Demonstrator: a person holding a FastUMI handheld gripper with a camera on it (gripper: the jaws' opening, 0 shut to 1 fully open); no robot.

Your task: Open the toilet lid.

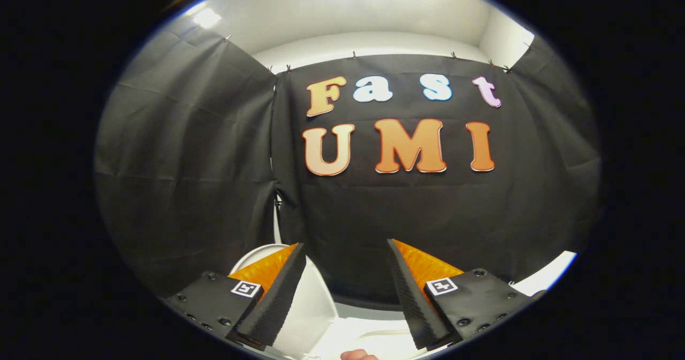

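My gripper point(345, 245) is open, its two black ribbed fingers with orange backs spread wide and nothing between them. A white rounded toilet lid point(313, 306) shows just beyond and partly behind the left finger point(278, 296), its curved edge rising above that finger. I cannot tell whether the finger touches it. More white toilet surface point(369, 333) lies low between the fingers. Whether the lid stands fully upright is unclear, since the fingers hide much of it.
The black cloth wall point(406, 215) hangs close ahead and wraps round the left and right sides. A bit of a person's hand point(357, 355) shows under the fingers. A white strip point(546, 274) runs beyond the right finger.
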